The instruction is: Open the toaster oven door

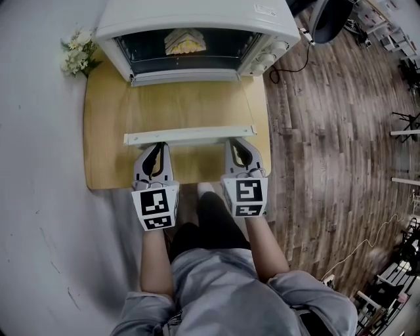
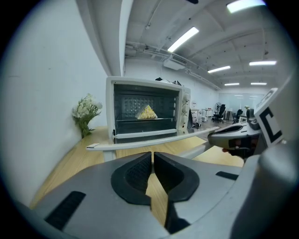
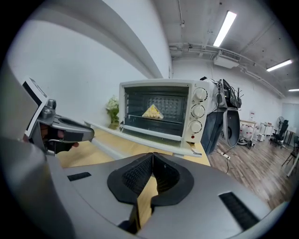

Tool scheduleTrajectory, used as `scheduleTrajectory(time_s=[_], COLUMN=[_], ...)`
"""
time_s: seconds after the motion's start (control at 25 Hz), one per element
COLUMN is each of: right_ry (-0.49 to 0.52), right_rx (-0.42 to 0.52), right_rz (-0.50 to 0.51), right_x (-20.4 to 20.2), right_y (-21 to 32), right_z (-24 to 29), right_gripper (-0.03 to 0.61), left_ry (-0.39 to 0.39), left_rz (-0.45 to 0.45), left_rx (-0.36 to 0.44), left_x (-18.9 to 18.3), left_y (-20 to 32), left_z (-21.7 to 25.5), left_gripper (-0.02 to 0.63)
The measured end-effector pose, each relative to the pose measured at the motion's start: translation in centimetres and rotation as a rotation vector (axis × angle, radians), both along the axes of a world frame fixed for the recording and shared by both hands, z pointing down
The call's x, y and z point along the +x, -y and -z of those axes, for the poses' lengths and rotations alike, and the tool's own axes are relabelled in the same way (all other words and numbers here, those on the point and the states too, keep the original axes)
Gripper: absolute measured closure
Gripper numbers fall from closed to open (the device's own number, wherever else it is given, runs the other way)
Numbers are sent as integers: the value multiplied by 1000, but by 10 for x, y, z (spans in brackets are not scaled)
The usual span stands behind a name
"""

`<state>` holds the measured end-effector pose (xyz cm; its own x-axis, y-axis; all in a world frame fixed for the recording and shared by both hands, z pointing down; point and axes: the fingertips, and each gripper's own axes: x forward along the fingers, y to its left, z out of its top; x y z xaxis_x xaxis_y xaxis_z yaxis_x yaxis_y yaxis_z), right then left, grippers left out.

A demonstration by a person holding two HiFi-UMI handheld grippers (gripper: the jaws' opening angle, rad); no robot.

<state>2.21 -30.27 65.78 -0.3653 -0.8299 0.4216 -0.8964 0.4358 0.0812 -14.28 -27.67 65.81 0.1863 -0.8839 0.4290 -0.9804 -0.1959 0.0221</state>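
A pale wooden table (image 1: 105, 164) stands against a white wall, with plank flooring (image 1: 328, 131) to its right. At the table's near edge, the left gripper (image 1: 155, 148) has its jaws pressed together with nothing between them; only bare tabletop shows past the pads in the left gripper view. The right gripper (image 1: 239, 147) is the same, shut and empty.

Straight ahead of both, just beside their tips, lies the white door handle (image 1: 189, 136). Its long axis runs left to right across both grippers, so neither is clearly nearer. The handle sits raised above the wood, and the glass door (image 1: 190, 105) reaches flat from it back to the toaster oven (image 1: 197, 16) at the far edge. By that I judge the door already swung fully down, with little left to do.

Inside the open cavity sits a yellow wedge of food (image 1: 184, 42). A small bunch of flowers (image 1: 77, 52) stands left of the oven, well apart from the handle, and nothing lies between the grippers and the bar
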Motion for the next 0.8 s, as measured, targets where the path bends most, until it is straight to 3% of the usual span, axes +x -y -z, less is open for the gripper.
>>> scheduleTrajectory(time_s=[0.52, 0.8], right_ry=[-98, -178], right_rx=[8, -10], right_rz=[-17, -33], right_x=[1, 0], right_y=[-4, -7], right_z=[-43, -59], right_gripper=[577, 579], left_ry=[112, 330], left_rz=[-4, -54], left_rx=[36, -6], left_x=[4, 15], left_y=[-4, -6], left_z=[-42, -60], left_gripper=[598, 611])
